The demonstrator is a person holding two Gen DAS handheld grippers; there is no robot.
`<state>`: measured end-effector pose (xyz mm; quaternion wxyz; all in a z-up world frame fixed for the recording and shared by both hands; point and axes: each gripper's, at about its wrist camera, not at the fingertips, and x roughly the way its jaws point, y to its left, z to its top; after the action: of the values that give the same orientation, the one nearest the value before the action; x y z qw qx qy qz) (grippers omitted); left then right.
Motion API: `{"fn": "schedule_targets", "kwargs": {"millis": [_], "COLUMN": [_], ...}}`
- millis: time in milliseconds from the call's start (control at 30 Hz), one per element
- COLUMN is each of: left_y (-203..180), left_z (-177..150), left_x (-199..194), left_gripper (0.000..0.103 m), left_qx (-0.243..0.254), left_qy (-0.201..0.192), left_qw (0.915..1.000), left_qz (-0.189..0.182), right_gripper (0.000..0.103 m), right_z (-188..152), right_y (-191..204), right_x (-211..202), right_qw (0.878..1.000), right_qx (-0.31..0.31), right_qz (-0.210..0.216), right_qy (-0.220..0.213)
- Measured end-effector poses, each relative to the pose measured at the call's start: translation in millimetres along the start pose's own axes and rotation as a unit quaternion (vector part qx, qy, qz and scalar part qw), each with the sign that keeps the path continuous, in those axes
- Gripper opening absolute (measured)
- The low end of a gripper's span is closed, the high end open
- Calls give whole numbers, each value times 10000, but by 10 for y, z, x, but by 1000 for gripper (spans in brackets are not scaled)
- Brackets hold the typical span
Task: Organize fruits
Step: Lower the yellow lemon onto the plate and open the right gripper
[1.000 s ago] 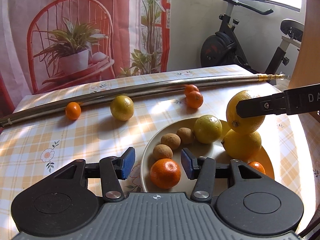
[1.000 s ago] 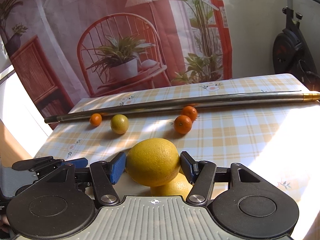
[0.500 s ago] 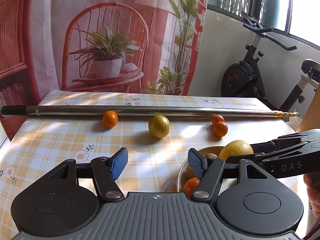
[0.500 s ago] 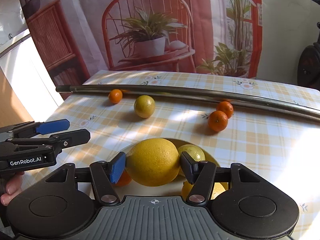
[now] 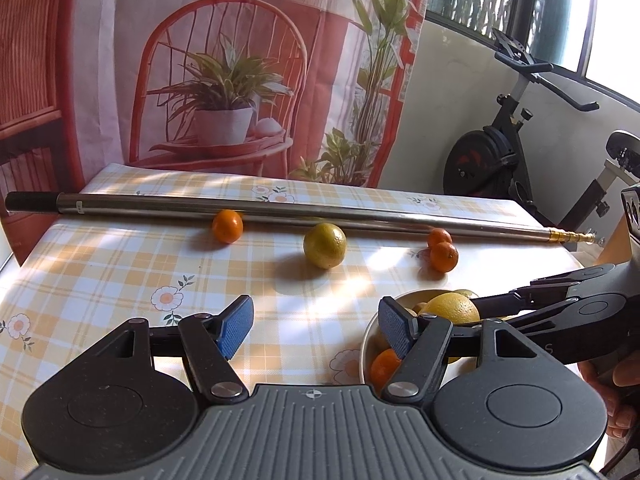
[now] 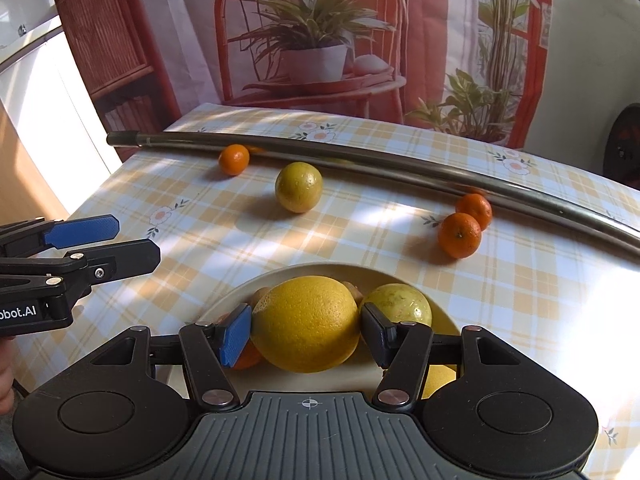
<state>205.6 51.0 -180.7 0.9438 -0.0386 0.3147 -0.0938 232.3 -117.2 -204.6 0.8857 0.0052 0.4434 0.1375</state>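
Observation:
My right gripper point(image 6: 306, 330) is shut on a large yellow lemon point(image 6: 306, 322) and holds it just above the beige plate point(image 6: 240, 292). On the plate lie a greenish lemon point(image 6: 398, 304), a mandarin point(image 6: 246, 356) and another yellow fruit point(image 6: 438, 380). The left gripper point(image 5: 316, 326) is open and holds nothing, over the tablecloth left of the plate point(image 5: 370, 332). It appears in the right wrist view point(image 6: 96, 240) at the left. Loose on the table are a green-yellow lemon point(image 5: 324, 245), a single mandarin point(image 5: 227, 226) and two mandarins point(image 5: 443, 256) side by side.
A long metal pole point(image 5: 280, 212) lies across the back of the table, touching the far mandarins. An exercise bike point(image 5: 520, 152) stands beyond the table's right corner. A printed curtain point(image 5: 224, 60) hangs behind. A hand point(image 5: 616, 396) grips the right tool.
The left gripper drew back and swung left off the plate, its jaws wider. The right gripper, still clamped on the lemon, sank lower over the plate and turned left.

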Motion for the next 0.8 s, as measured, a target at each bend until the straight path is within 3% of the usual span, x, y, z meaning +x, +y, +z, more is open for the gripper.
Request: {"fn": "schedule_targets", "kwargs": {"millis": [400, 800], "left_y": [30, 3], "left_z": [7, -31], "left_x": [-17, -24], "left_gripper": [73, 83], "left_qx": [-159, -77], "left_qy": [23, 68], "left_qw": [9998, 9998], "left_qz": [114, 175], "right_gripper": [55, 56], "right_z": [-20, -95], "right_y": [33, -32], "right_x": [-11, 9], "right_qw": [9999, 9996], "right_qx": [1, 242], "right_qz": [-43, -53], "right_qy": [92, 143]}}
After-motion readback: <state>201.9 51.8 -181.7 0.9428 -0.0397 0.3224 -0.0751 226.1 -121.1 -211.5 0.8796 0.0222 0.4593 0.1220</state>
